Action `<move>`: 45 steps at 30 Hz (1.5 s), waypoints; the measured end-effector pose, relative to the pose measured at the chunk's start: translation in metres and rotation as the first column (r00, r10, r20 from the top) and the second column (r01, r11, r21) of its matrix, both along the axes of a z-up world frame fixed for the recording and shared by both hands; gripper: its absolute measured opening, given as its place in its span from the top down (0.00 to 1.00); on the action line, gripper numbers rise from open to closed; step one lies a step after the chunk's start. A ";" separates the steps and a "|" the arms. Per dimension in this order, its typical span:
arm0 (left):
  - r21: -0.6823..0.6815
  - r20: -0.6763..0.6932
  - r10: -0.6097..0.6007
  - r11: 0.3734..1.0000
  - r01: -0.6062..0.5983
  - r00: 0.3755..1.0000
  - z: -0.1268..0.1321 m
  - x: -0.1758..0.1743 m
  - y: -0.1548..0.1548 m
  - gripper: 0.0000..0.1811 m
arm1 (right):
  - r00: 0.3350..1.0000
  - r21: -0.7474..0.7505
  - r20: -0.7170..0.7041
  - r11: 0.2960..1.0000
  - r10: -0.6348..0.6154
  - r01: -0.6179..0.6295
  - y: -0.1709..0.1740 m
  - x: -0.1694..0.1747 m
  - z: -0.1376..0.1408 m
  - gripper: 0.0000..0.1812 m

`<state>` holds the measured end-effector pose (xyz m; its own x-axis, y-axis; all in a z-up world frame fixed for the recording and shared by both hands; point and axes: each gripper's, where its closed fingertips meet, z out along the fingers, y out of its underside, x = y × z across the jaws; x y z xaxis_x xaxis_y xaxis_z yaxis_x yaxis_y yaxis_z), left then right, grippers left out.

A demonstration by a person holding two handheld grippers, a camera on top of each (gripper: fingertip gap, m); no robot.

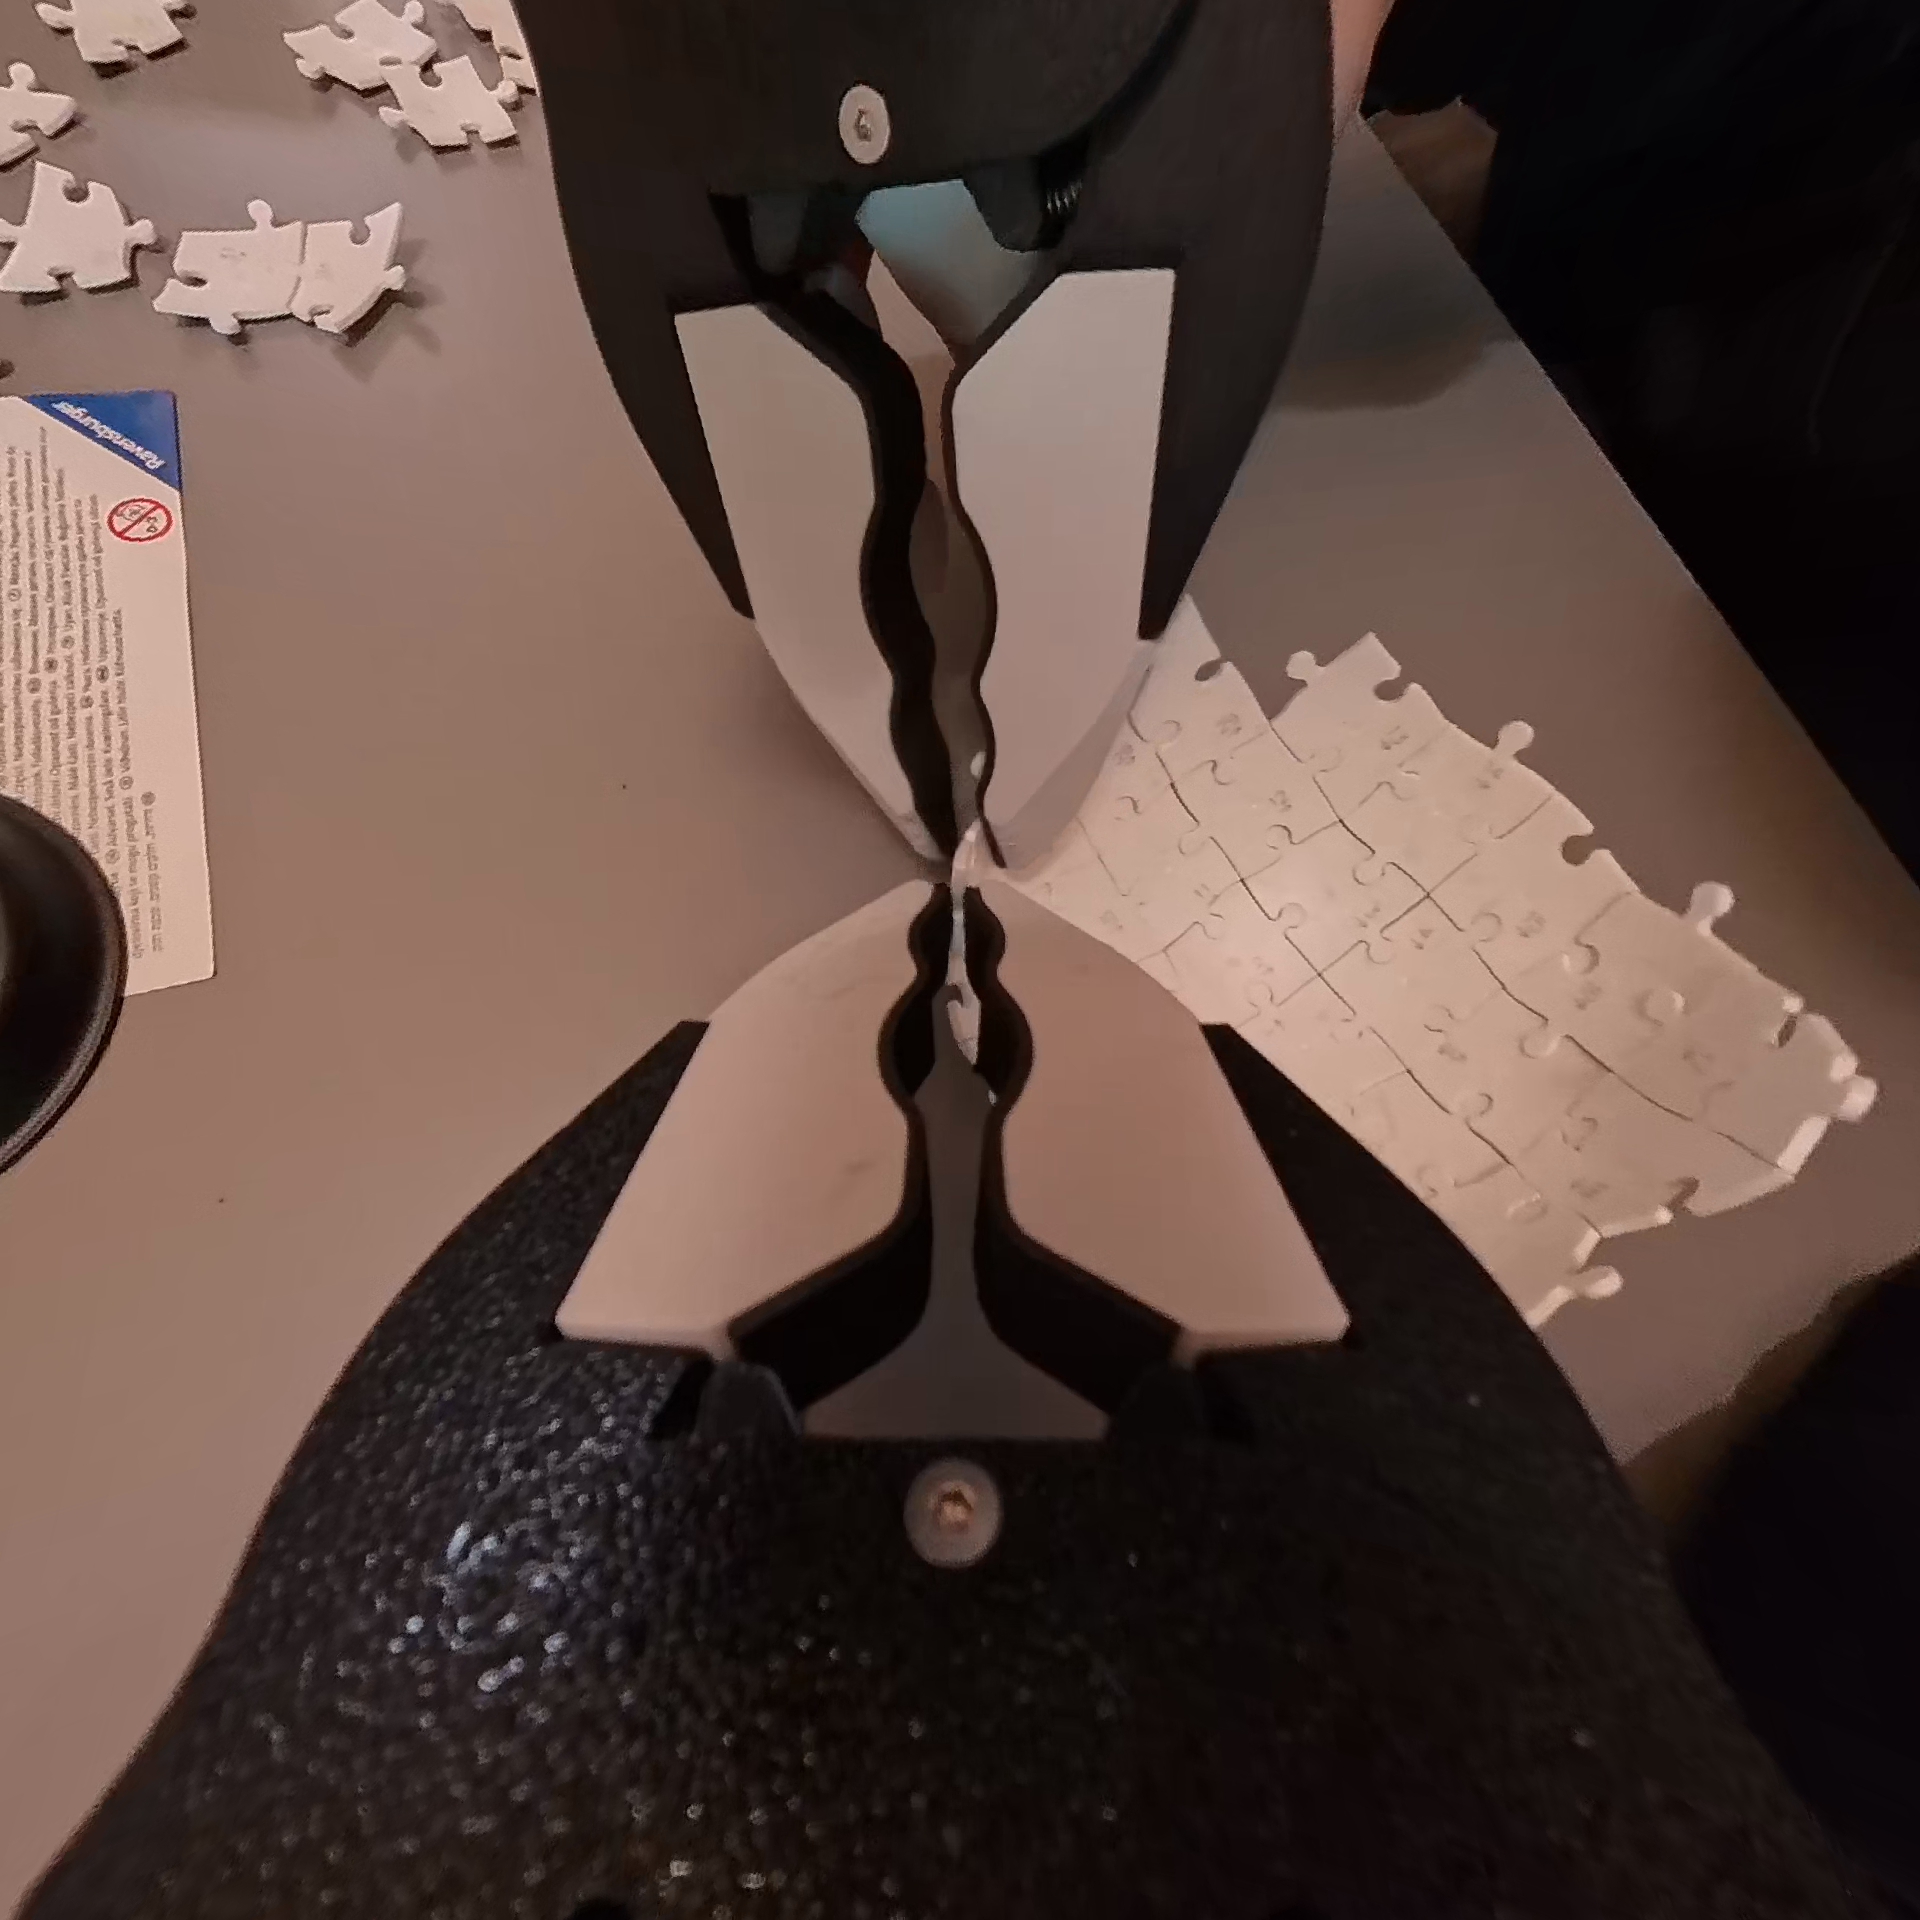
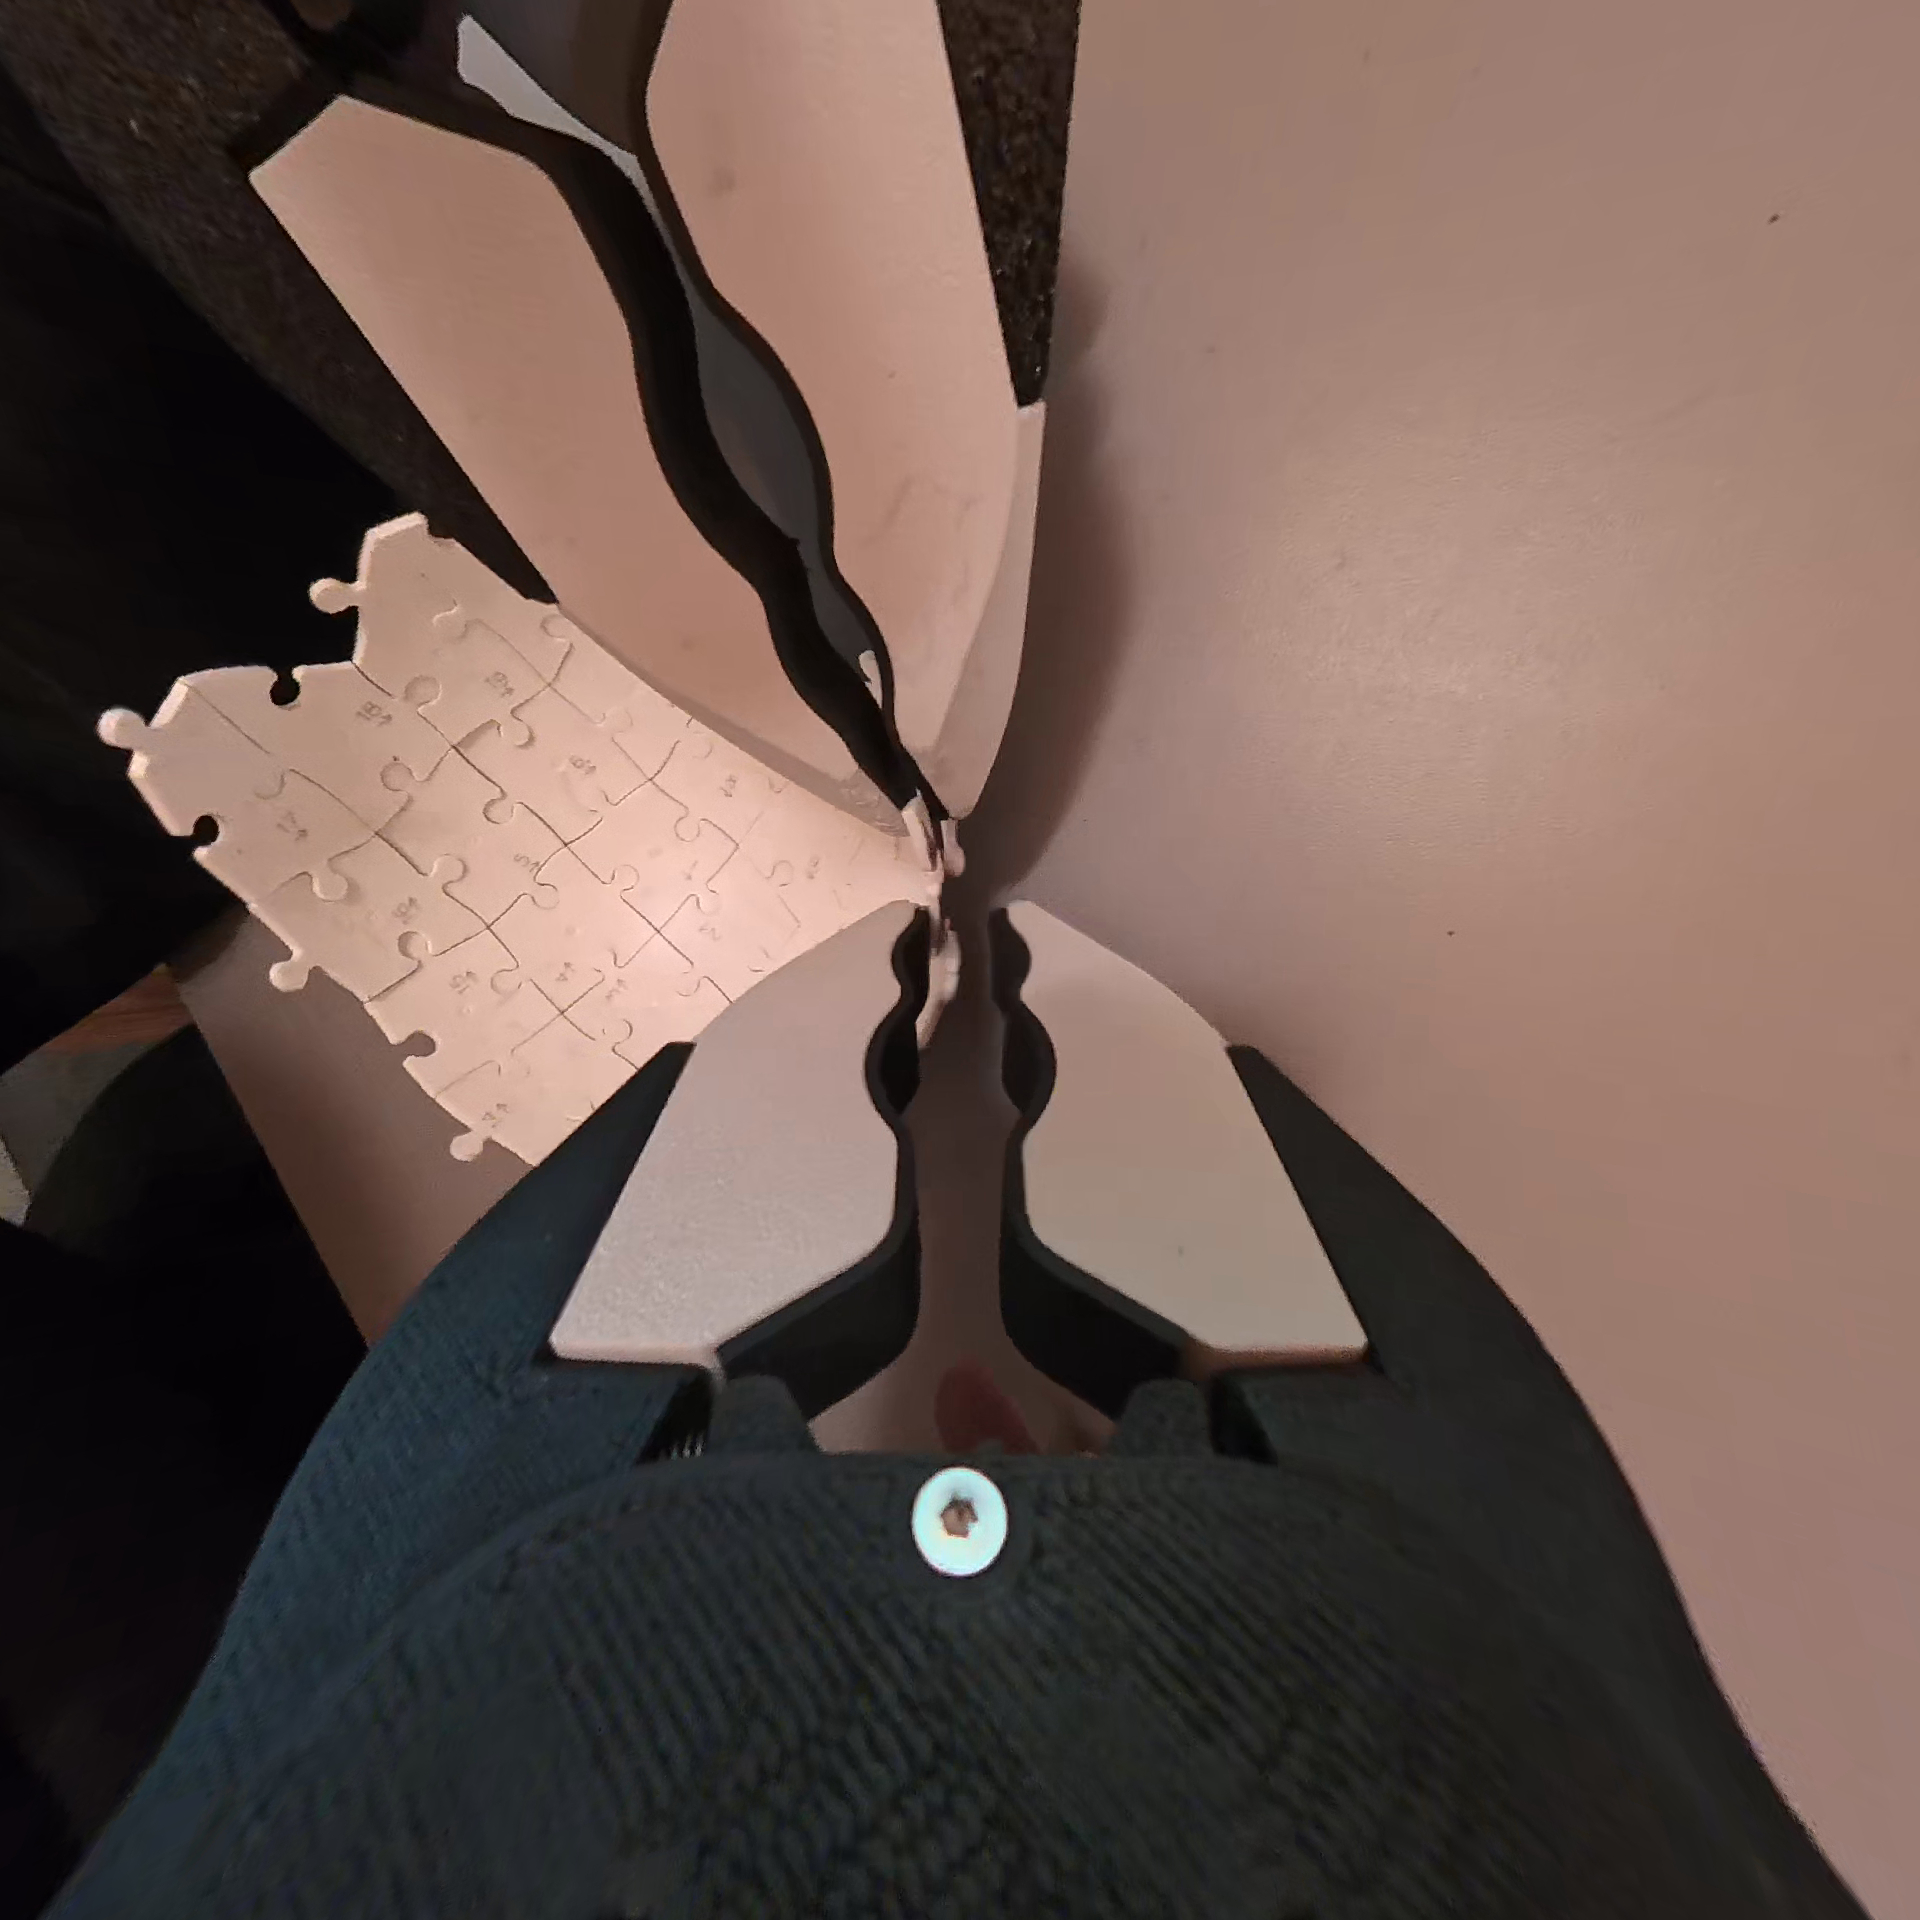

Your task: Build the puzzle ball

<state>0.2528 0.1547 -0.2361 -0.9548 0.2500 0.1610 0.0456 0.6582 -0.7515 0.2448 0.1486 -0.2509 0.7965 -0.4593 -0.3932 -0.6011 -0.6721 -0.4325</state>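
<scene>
Black left gripper [image 1: 954, 914]: this is the one I hold from the near side. Its two fingers are squeezed almost flat together. They pinch the thin edge of the puzzle sheet [image 1: 1455, 987] right at their tips.
Right gripper [image 2: 954, 935]: it comes in from the far side and meets my left one tip to tip at the same edge of the puzzle sheet. Its fingers sit close together. In its own view one finger touches the sheet edge and I see a small gap by the other, so I cannot tell if it really grips.
Puzzle sheet: it is white, made of many joined pieces with bumpy edges. It bends a little like a curved wall. From the pinched edge it spreads out toward the dark table side.
Table [image 1: 468, 727]: it is grey-brown and smooth, and it lies under the puzzle sheet.
Leaflet [image 1: 104, 675]: this white paper with a blue corner lies flat, well apart from the puzzle sheet, past the grippers.
Loose pieces [image 1: 270, 275]: these are white, and some are joined in twos. They lie beyond the leaflet, far from the puzzle sheet.
Black round thing [image 1: 52, 997]: it sits just beside the leaflet, on the side away from the puzzle sheet. I only see part of it.
</scene>
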 end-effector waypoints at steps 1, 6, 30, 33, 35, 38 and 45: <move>-0.002 -0.002 0.002 1.000 -0.002 1.000 0.000 0.000 -0.001 0.99 | 1.000 0.005 -0.004 1.000 0.005 -0.005 0.000 -0.001 0.000 0.97; -0.010 -0.012 0.020 1.000 -0.020 1.000 0.000 0.002 -0.003 0.98 | 1.000 0.023 -0.015 1.000 0.004 -0.003 -0.001 -0.003 0.002 0.97; 0.124 -0.205 0.096 0.990 -0.072 0.974 -0.010 -0.002 0.015 0.96 | 0.998 0.016 0.061 1.000 0.005 -0.006 0.004 0.000 0.008 0.98; 0.136 -0.204 0.101 0.988 -0.074 0.974 -0.011 -0.002 0.016 0.98 | 0.997 0.010 0.080 1.000 0.011 -0.012 0.006 0.000 0.009 0.98; 0.139 -0.191 0.094 0.988 -0.068 0.977 -0.012 -0.001 0.015 0.98 | 0.996 -0.002 0.088 1.000 0.024 -0.024 0.006 0.000 0.008 0.98; 0.138 -0.167 0.078 0.989 -0.055 0.983 -0.011 -0.002 0.017 0.98 | 0.996 0.003 0.078 0.999 0.036 -0.036 0.007 0.000 0.009 0.98; 0.025 -0.101 0.069 0.997 -0.066 0.992 0.009 0.001 0.012 0.94 | 0.994 -0.010 0.086 0.998 0.065 -0.064 0.009 0.001 0.009 0.98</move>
<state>0.2542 0.1667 -0.2274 -0.9477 0.1809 0.2630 -0.0757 0.6731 -0.7357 0.2455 0.1576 -0.2418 0.8554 -0.4084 -0.3187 -0.5170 -0.7119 -0.4754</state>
